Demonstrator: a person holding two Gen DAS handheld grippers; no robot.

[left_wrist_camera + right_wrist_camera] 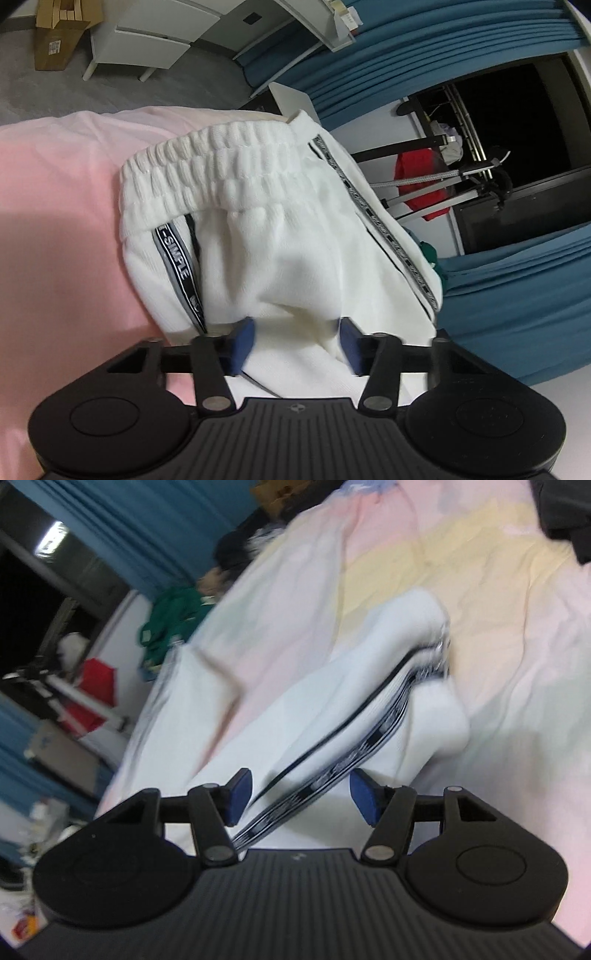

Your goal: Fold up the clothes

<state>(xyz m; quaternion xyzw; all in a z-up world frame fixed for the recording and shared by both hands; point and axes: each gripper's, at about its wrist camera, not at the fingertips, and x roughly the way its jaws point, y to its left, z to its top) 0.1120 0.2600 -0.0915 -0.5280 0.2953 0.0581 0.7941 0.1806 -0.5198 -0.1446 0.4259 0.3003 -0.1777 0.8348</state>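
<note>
While the white trousers [280, 236] lie on the bed's pink sheet [62, 206], their ribbed elastic waistband [221, 166] sits in the upper middle of the left wrist view and the legs run down toward the bottom edge, so the long axis goes roughly top to bottom there. Thick, soft knit cloth bunches into rounded folds, and a grey-and-black printed tape [177, 266] follows each side seam. At the bottom centre, the left gripper [295, 343] has its jaws partly open with a fold of white cloth between the blue pads [242, 343]; whether they pinch it I cannot tell. In the right wrist view, which is blurred, the trousers [332, 709] stretch diagonally from lower left to upper right across a pastel pink and yellow sheet [498, 635]. The right gripper [301, 797] stands with jaws wide apart, the striped seam passing between them, pads not pressing. Open sheet lies at right; the bed's edge, blue curtains [122, 520] and clutter crowd the left.
</note>
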